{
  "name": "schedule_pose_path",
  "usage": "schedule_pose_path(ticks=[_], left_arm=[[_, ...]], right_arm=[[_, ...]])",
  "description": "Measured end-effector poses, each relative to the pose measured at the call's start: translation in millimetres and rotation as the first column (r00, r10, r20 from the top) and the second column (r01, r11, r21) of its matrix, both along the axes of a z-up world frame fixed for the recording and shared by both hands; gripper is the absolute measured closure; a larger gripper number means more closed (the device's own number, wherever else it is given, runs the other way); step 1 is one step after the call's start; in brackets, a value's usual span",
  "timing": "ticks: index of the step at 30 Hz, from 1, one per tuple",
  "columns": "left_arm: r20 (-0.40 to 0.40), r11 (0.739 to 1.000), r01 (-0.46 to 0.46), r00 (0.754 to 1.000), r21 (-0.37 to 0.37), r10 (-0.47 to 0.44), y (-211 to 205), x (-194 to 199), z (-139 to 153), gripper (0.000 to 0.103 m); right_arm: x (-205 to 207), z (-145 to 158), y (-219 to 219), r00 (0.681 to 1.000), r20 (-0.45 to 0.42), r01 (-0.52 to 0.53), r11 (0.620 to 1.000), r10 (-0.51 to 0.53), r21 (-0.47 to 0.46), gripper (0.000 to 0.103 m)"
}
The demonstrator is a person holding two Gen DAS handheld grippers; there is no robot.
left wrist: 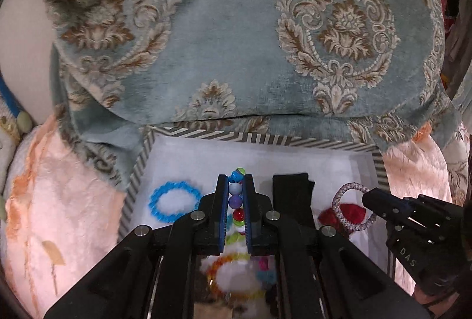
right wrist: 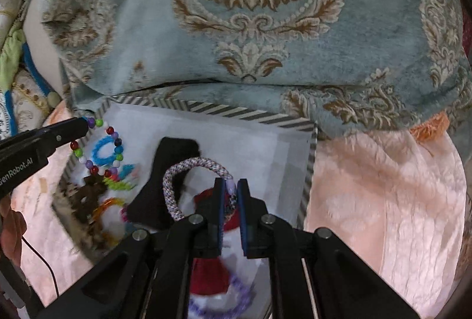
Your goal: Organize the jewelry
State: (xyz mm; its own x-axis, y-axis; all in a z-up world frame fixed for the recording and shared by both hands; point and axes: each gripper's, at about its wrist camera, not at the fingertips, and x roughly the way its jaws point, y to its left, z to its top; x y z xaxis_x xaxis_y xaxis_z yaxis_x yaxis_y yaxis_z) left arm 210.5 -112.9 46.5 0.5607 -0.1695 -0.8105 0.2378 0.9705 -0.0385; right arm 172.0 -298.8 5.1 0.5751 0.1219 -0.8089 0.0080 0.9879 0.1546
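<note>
The multicoloured bead bracelet (left wrist: 236, 195) is pinched between the fingers of the left gripper (left wrist: 236, 180), its beads lined up along the finger axis in the left wrist view, with a green and a blue bead poking out past the fingertips. In the right wrist view the same bead bracelet (right wrist: 98, 147) hangs as a loop from the tip of the left gripper (right wrist: 84, 122), drooping down over the left side of the tray (right wrist: 224, 109), above the blue coil bracelet (right wrist: 103, 152).

The speckled rope bracelet (right wrist: 188, 171) is clamped at one end by the right gripper (right wrist: 231, 189), jaws pressed in on it near its pale lilac clasp; the loop arches up and off to the left of the fingers, standing over a black velvet piece (right wrist: 165, 174) and a red fabric item (right wrist: 206, 198). From the left wrist view the rope bracelet (left wrist: 342, 207) stands as a ring beside the tip of the right gripper (left wrist: 371, 201), at the tray's right side.

The tray has a white floor and a grey-and-white striped rim (left wrist: 236, 136). It also holds an orange-yellow bracelet (left wrist: 227, 277) near its front. It rests on peach satin bedding (right wrist: 383, 201), against a blue damask cushion (left wrist: 236, 38).
</note>
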Motion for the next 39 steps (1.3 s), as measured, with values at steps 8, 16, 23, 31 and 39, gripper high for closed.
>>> schedule_pose_path(ticks=[8, 16, 23, 31, 39], left_arm=[[-0.101, 0.997, -0.075, 0.992, -0.02, 0.073, 23.2, 22.4, -43.3, 0.103], [-0.11, 0.998, -0.07, 0.992, 0.002, 0.07, 31.7, 6.5, -47.9, 0.091], [-0.065, 0.998, -0.043, 0.997, 0.048, 0.046, 33.7, -36.6, -33.3, 0.091], [-0.061, 0.998, -0.056, 0.997, 0.014, 0.057, 47.5, -94.0, -18.9, 0.091], [-0.061, 0.997, -0.079, 0.995, -0.008, 0.079, 67.1, -146.2, -9.7, 0.091]], right_arm=[[28.8, -31.1, -1.3, 0.998, -0.055, 0.037, 0.998, -0.04, -0.045, 0.095], [16.3, -30.4, -2.4, 0.998, -0.028, 0.055, 0.998, -0.055, 0.004, 0.075], [-24.8, -7.9, 8.7, 1.0, 0.02, 0.017, 1.0, -0.017, -0.002, 0.073], [-90.9, 15.4, 31.7, 0.998, 0.051, 0.02, 0.999, -0.022, 0.034, 0.064], [-139.6, 25.1, 48.5, 0.998, 0.059, 0.02, 0.998, -0.024, 0.065, 0.06]])
